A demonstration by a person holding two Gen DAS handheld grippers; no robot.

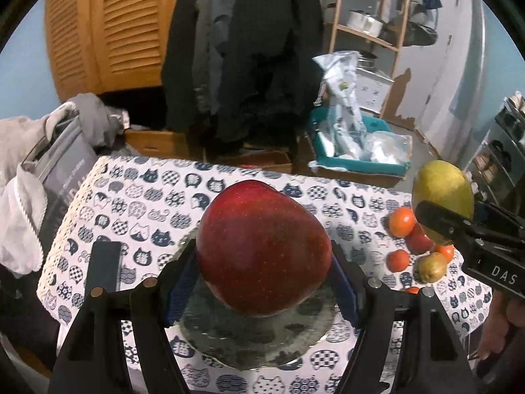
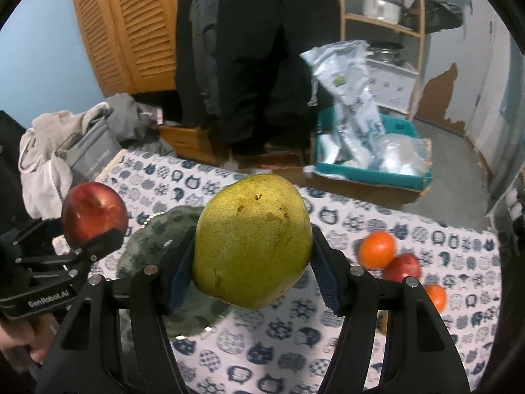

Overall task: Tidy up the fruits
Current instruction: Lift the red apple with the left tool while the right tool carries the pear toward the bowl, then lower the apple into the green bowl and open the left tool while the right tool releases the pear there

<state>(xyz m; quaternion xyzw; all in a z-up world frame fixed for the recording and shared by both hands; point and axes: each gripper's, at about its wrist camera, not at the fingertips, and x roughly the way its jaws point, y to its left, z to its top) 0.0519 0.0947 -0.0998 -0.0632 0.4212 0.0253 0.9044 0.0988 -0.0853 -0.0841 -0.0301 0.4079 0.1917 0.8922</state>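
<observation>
My left gripper (image 1: 264, 259) is shut on a large red apple (image 1: 262, 246) and holds it above a greenish glass plate (image 1: 256, 344) on the cat-print tablecloth. My right gripper (image 2: 251, 259) is shut on a yellow-green pear (image 2: 252, 243) held above the table, right of the plate (image 2: 147, 243). The pear also shows in the left wrist view (image 1: 443, 193), and the apple in the right wrist view (image 2: 93, 211). A pile of oranges (image 1: 402, 221), a small red apple (image 1: 418, 239) and a small pear (image 1: 431, 267) lies on the cloth at the right.
The table (image 1: 137, 203) carries the cat-print cloth. Grey bags and clothes (image 1: 49, 164) lie at its left edge. Beyond it stand a wooden louvred cabinet (image 1: 108, 29), hanging dark coats (image 1: 246, 49), a teal bin (image 1: 357, 161) with plastic bags, and a shelf (image 1: 370, 23).
</observation>
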